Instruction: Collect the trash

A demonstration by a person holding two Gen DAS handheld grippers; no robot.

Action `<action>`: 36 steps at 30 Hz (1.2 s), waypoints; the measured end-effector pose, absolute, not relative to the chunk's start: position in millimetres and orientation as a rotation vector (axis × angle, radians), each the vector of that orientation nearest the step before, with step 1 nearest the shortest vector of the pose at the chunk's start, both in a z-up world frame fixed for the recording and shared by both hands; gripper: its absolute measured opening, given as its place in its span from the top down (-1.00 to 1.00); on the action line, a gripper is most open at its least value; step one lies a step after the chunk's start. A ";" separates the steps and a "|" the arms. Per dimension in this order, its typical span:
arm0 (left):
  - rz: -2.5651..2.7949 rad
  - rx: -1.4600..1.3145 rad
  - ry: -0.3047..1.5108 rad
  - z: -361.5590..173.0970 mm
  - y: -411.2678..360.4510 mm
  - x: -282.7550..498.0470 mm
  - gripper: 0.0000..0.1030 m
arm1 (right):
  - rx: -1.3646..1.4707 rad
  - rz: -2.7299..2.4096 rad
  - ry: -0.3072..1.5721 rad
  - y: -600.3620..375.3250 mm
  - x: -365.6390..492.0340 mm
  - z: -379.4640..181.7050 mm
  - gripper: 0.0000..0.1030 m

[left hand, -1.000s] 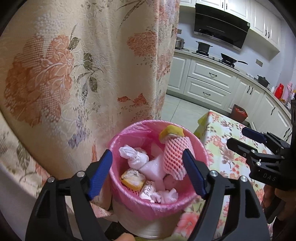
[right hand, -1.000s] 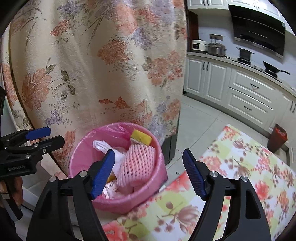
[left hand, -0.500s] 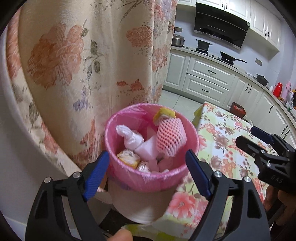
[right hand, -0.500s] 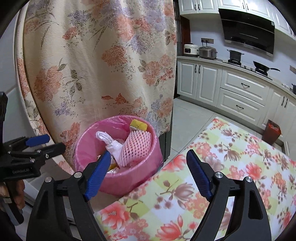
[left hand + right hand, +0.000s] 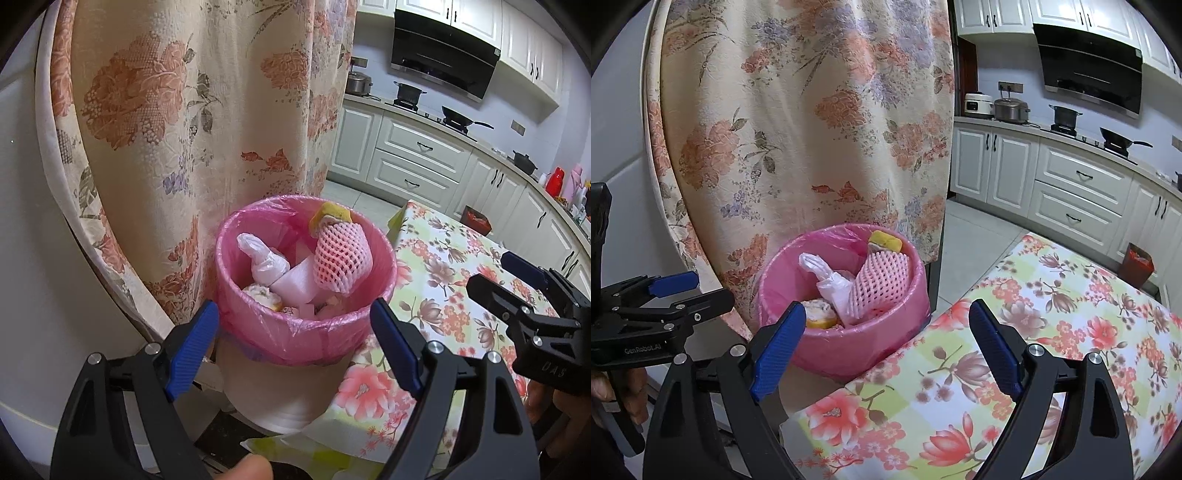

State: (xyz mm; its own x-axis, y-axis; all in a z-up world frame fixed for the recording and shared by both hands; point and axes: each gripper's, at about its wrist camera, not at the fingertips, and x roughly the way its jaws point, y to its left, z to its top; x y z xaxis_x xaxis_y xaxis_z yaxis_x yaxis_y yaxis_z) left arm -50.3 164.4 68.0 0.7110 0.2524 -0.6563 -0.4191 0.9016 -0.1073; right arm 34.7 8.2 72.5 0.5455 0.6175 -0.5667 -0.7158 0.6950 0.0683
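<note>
A flowered curtain [image 5: 192,122] hung behind the pink-lined bin [image 5: 295,332], which stood beside the flowered tablecloth [image 5: 1034,332], full of foam netting [image 5: 341,254] and wrappers. The left gripper [image 5: 295,350] gaped empty before it; the right gripper [image 5: 886,343], empty, was opening wider. Pinching the liner's rim at opposite sides would likely lift it cleanly.

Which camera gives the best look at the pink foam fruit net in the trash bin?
The left wrist view. There the pink foam net sits near the centre, close, its mesh unobstructed above the bin's pink liner. The right wrist view shows the same net smaller and farther off, leaning among the other trash.
</note>
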 end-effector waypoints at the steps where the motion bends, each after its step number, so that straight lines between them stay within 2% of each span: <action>1: 0.377 -0.257 0.685 68.3 164.5 -49.6 -0.58 | -0.180 0.796 0.598 8.6 34.5 72.7 -0.64; 36: 0.377 -0.260 0.683 68.6 166.4 -47.2 -0.58 | -0.180 0.795 0.600 9.1 38.1 73.6 -0.64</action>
State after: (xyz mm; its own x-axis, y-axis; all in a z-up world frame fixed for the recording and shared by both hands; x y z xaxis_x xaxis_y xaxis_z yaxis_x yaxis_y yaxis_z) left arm -47.2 166.4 68.6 0.7126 0.2523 -0.6546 -0.4198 0.9010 -0.1096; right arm 38.1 9.1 73.6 0.5448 0.6163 -0.5686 -0.7156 0.6952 0.0680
